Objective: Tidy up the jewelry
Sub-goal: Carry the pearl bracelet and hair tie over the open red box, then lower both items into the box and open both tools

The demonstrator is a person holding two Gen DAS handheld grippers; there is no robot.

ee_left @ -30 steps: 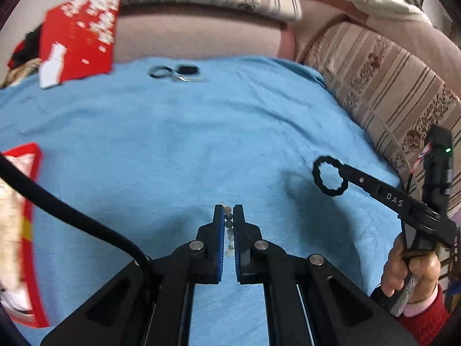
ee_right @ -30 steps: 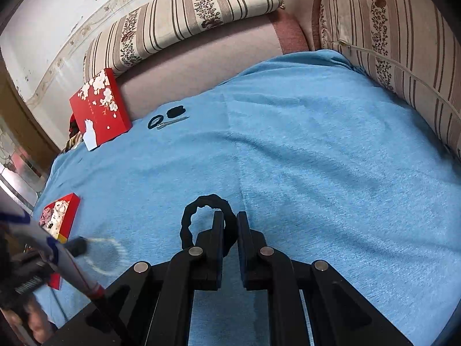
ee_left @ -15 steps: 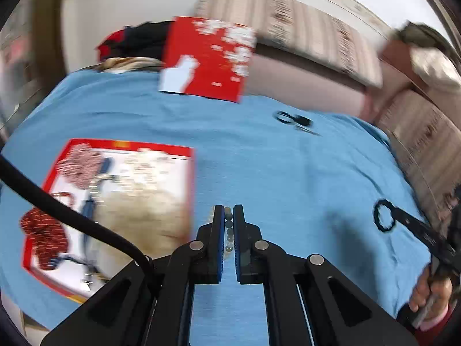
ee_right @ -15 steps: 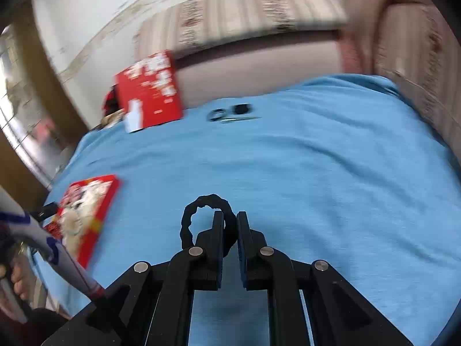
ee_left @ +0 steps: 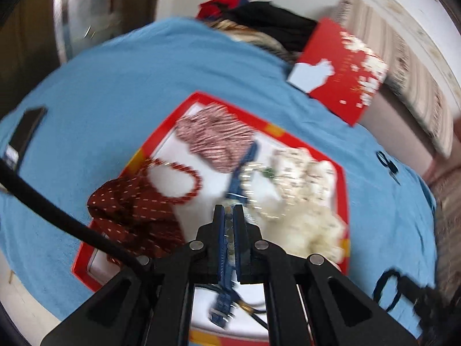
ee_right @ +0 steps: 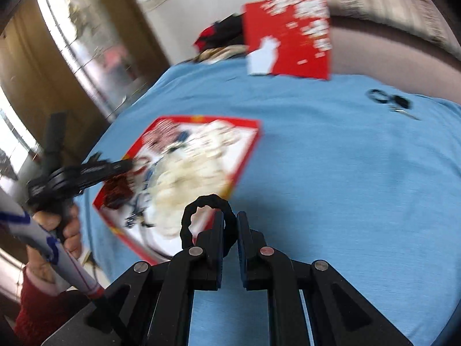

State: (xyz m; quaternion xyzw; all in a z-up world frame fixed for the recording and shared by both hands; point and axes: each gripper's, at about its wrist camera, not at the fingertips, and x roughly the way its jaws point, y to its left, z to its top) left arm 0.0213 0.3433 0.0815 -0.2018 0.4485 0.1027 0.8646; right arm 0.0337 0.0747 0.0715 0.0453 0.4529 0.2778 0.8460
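1. My left tongs [ee_left: 229, 210] are clenched on a pale bead strand [ee_left: 229, 226], hanging over the near part of the red jewelry tray [ee_left: 344, 190].
2. My right tongs [ee_right: 229, 219] pinch a black beaded bracelet [ee_right: 201, 201], just off the tray's right edge.
3. The tray is crowded with bead heaps; bare blue cloth [ee_right: 345, 173] lies right of it.
4. A red box lid [ee_right: 291, 37] leans at the far edge, scissors [ee_right: 389, 101] nearby.
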